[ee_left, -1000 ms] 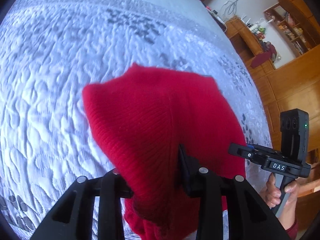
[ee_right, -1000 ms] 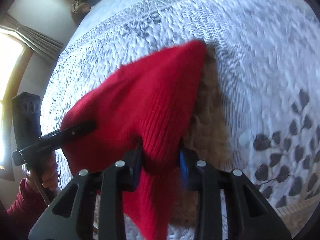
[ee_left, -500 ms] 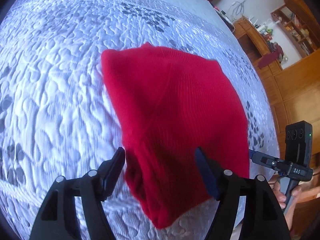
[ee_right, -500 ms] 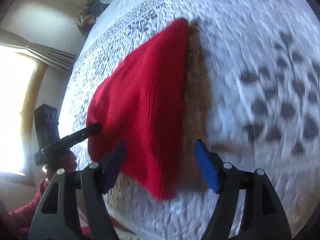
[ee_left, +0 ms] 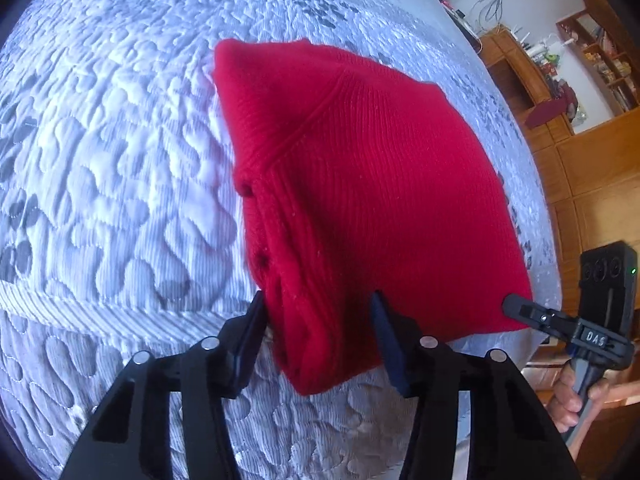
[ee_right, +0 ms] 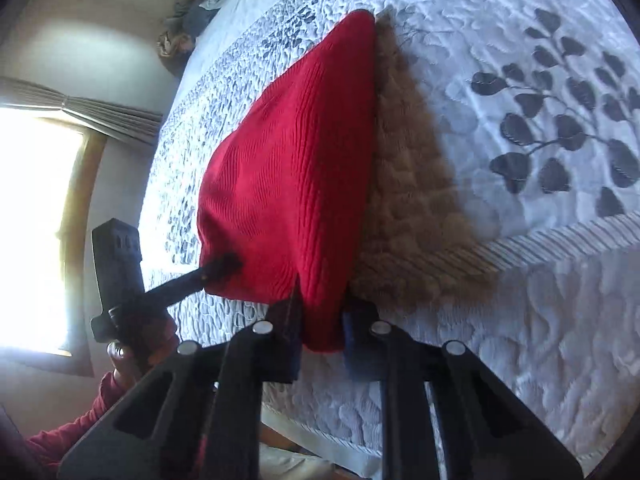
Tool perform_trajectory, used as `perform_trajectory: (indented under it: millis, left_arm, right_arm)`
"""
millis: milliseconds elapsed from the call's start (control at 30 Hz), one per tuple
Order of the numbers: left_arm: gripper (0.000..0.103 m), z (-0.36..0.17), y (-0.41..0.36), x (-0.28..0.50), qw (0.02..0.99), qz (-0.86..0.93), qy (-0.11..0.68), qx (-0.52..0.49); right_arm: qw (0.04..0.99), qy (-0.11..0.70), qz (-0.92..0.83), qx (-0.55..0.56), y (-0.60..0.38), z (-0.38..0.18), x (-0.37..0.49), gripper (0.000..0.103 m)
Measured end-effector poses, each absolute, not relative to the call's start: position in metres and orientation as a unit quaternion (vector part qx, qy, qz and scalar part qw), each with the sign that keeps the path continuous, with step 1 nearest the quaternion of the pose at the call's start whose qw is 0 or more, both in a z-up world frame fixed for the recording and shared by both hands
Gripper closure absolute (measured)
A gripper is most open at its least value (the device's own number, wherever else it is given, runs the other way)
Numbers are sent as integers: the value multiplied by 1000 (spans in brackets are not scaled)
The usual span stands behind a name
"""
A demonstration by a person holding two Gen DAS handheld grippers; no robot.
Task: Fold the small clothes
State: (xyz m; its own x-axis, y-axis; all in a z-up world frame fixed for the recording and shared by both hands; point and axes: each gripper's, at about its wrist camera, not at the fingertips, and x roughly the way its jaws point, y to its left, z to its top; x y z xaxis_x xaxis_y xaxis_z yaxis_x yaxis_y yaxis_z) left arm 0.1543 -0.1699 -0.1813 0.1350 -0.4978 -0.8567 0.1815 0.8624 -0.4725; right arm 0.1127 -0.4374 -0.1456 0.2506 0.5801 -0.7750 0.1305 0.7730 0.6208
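A red knitted garment (ee_left: 360, 184) lies folded on the white quilted bed; it also shows in the right wrist view (ee_right: 292, 168). My left gripper (ee_left: 320, 332) has its jaws closing around the garment's near left corner, pads touching the thick folded edge. My right gripper (ee_right: 320, 320) is shut on the garment's near right corner. The right gripper also shows in the left wrist view (ee_left: 520, 308) at the cloth's right corner, and the left gripper shows in the right wrist view (ee_right: 224, 264) at its left corner.
The bedspread (ee_left: 112, 152) has grey leaf patterns (ee_right: 560, 128) and a ribbed band near its edge. Wooden cabinets and shelves (ee_left: 580, 100) stand to the right of the bed. A bright window with a curtain (ee_right: 36, 220) is on the left. Pillows (ee_right: 192, 4) lie at the bed's far end.
The garment went from held up to lying flat on the bed. Both grippers opened half a second ago and have now closed again on its near corners.
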Motion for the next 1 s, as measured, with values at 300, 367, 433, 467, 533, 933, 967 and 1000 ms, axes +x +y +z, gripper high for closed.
perform_trajectory:
  millis: [300,367,433,467,533,933,967,1000]
  left_arm:
    - [53,-192,-179,141,768,-231,593,-69]
    - [52,-192,-182,144,769,-231,592,-68]
    - [53,-189,-185,142,771,-226,591,-72]
    - [52,-186,-184,139,772,-220,591,-75]
    - [45,-176,-178,129,779,-199,589,-77]
    - [16,-109,-159,74,845,-136,517,-17]
    - [15,-104,-157,69,846,-132,516,-8]
    - [14,-101,-156,65,846,-129,517,-1]
  right_arm:
    - [735,626,98,241,-411,-180,115,88]
    - [739,623,90,240,-410,-179,113,87]
    - [750,615,83,231,-408,-171,110,76]
    - [755,611,78,226,-411,-167,101,72]
    - [769,604,56,203,-408,-152,89,44]
    - [812,578,-39,74,-379,-100,18,12]
    - [813,577,-39,72,-379,-99,15,12]
    - [813,576,-39,71,-377,-95,11,12]
